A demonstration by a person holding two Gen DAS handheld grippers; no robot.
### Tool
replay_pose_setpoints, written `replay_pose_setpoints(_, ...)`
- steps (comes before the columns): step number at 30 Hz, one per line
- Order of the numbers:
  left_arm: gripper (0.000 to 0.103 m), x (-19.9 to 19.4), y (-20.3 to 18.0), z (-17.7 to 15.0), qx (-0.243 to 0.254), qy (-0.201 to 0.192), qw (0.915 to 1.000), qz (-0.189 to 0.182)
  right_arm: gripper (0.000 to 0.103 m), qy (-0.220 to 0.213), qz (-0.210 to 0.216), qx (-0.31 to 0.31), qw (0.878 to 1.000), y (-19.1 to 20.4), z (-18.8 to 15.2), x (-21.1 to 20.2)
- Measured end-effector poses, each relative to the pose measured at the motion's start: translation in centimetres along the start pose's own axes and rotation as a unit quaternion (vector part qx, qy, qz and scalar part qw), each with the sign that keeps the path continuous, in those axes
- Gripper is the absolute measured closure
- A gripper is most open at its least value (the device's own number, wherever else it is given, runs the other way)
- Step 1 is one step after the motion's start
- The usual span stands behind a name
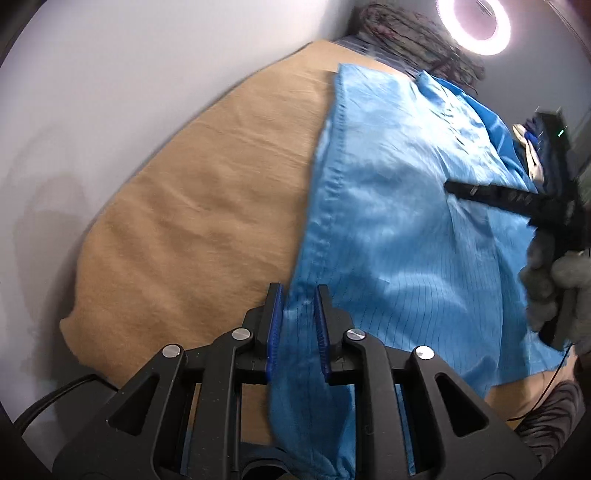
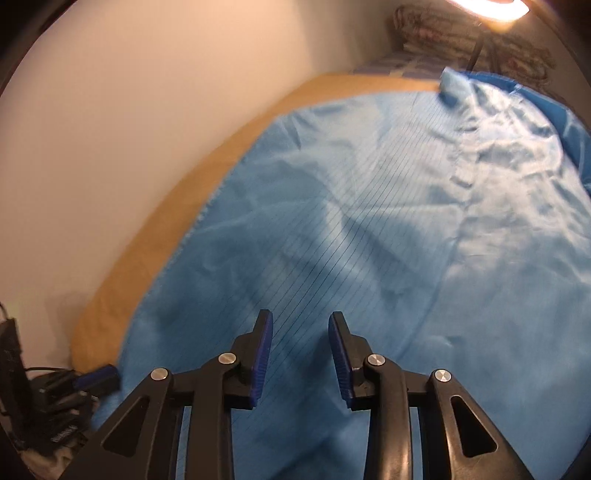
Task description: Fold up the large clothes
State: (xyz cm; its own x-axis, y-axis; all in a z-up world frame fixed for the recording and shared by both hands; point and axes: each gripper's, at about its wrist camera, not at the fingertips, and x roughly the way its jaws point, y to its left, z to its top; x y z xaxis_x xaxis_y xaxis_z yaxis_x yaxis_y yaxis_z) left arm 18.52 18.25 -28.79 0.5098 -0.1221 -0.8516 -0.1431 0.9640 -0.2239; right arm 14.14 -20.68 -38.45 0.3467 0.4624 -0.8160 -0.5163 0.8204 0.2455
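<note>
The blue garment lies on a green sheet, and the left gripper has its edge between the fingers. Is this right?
Not quite: the sheet is tan, not green, as the left wrist view shows. The rest holds: the blue garment lies on it, and the left gripper has its edge between the fingers.

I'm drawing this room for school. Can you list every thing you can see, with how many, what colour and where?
Garment: one, light blue with thin dark stripes, spread on the bed, one edge lying between the left gripper's fingers.
Bed sheet: one, tan, under the garment, against the wall.
Wall: one, white, along the bed's far side.
Patterned bedding: one heap, dark and pinkish, at the bed's far end.
Ring light: one, glowing white, above that heap.
Left gripper: one, black with blue pads, at the garment's edge; whether the pads pinch the cloth is unclear.
Right gripper: one, black with blue pads, open above the garment.
Gloved hand: one, grey, holding the right gripper.
</note>
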Motion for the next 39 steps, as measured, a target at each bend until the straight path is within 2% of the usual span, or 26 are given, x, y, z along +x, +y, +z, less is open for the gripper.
replay_pose_setpoints(2,0.074,-0.4,0.6,0.2,-0.016,-0.005,0.9997,-0.019,0.069,0.000,-0.012,-0.017,1.000,0.6,0.0,0.7)
replay_pose_setpoints(4,0.043,-0.9,0.9,0.5,-0.029,-0.007,0.9984,-0.049,0.067,0.002,-0.009,-0.022,1.000,1.1,0.4,0.5)
replay_pose_setpoints(5,0.038,-0.9,1.0,0.7,-0.034,-0.009,0.9975,-0.062,0.067,0.000,0.002,-0.019,1.000,1.2,0.4,0.0)
replay_pose_setpoints(6,0.037,-0.7,1.0,0.9,-0.039,-0.005,0.9968,-0.069,0.067,-0.006,0.015,-0.018,1.000,1.4,0.3,-0.7)
replay_pose_setpoints(10,0.037,1.3,1.1,1.9,-0.063,0.024,0.9934,-0.093,0.067,-0.002,0.016,-0.024,1.000,1.6,0.0,-2.1)
replay_pose_setpoints(12,0.037,1.7,0.9,2.3,-0.065,0.023,0.9926,-0.100,0.060,0.006,0.012,-0.013,1.000,1.0,-0.1,-2.2)
replay_pose_setpoints(14,0.040,2.0,0.6,2.8,-0.066,0.024,0.9919,-0.105,0.052,0.010,-0.006,0.001,1.000,0.4,-0.1,-1.8)
replay_pose_setpoints(15,0.056,2.1,0.6,2.9,-0.065,0.025,0.9917,-0.108,0.052,0.012,-0.013,0.012,1.000,-0.1,0.1,-1.5)
replay_pose_setpoints(16,0.080,2.3,0.5,3.1,-0.065,0.030,0.9911,-0.113,0.052,0.014,-0.014,0.021,1.000,-0.2,0.2,-1.2)
replay_pose_setpoints(18,0.096,3.0,0.4,3.3,-0.077,0.042,0.9863,-0.140,0.052,0.010,-0.011,0.046,0.999,-0.7,0.6,-0.5)
replay_pose_setpoints(20,0.097,2.8,0.4,3.2,-0.086,0.035,0.9845,-0.149,0.052,0.006,-0.015,0.051,0.999,-0.3,1.0,0.0)
replay_pose_setpoints(24,0.098,0.8,0.1,3.3,-0.079,0.009,0.9831,-0.165,0.052,0.029,-0.041,-0.002,0.999,1.8,2.0,0.8)
replay_pose_setpoints(27,0.098,-0.1,-0.4,3.5,-0.062,-0.008,0.9849,-0.161,0.050,0.018,-0.006,0.026,0.999,1.7,3.7,-0.3)
replay_pose_setpoints(31,0.098,-0.5,-1.8,3.5,-0.032,-0.018,0.9885,-0.147,0.034,0.018,0.041,0.061,0.997,2.9,6.9,-0.4)
replay_pose_setpoints(32,0.098,-0.6,-2.1,3.5,-0.024,-0.021,0.9893,-0.142,0.026,0.029,0.056,0.060,0.996,3.7,7.8,0.1)
replay_pose_setpoints(33,0.098,-0.7,-2.4,3.5,-0.016,-0.024,0.9899,-0.139,0.024,0.045,0.063,0.055,0.995,4.7,8.5,0.9)
replay_pose_setpoints(39,0.099,-1.1,-3.5,3.5,0.003,-0.032,0.9901,-0.137,0.024,0.077,-0.009,0.007,0.997,10.2,10.5,4.7)
